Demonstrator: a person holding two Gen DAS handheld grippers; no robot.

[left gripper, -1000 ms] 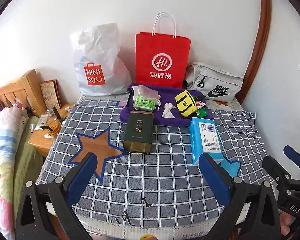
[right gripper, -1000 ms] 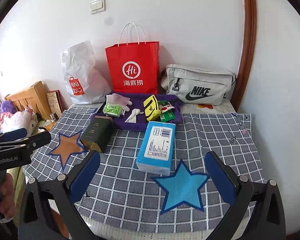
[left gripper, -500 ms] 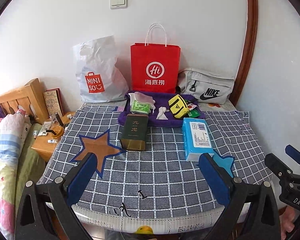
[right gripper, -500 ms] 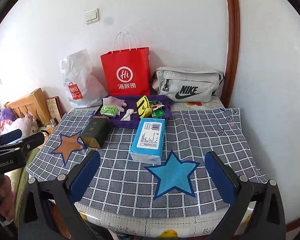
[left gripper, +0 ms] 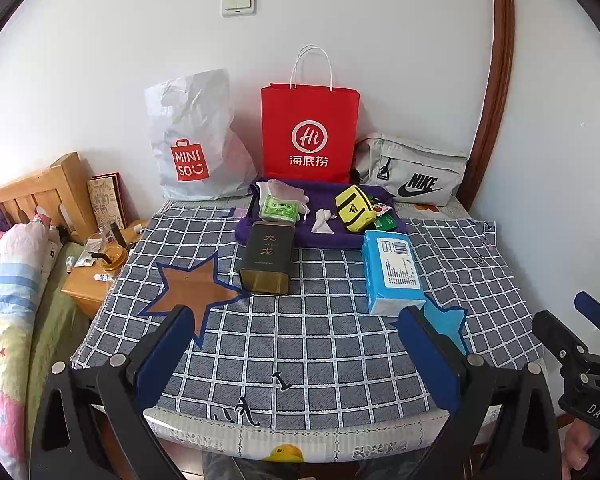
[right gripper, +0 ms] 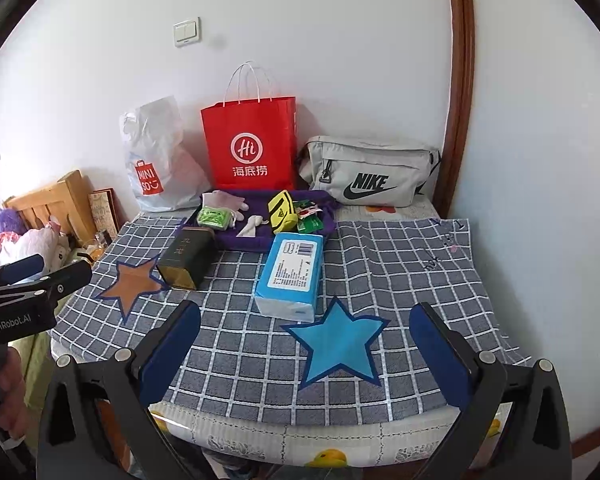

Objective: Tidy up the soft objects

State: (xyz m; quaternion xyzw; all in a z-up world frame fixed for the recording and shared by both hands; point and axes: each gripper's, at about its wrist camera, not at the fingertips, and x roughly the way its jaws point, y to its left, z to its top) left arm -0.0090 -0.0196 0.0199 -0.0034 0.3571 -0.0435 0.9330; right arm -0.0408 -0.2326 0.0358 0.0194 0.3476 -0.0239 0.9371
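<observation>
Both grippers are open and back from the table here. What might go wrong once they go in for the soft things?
1. The blue tissue pack and dark tin lie in front of the purple tray; reaching over could knock them.
2. The tray's small items are crowded: the yellow pouch touches the packets, so a wide grasp may take two.
3. The left gripper and right gripper are close together and might collide.
</observation>
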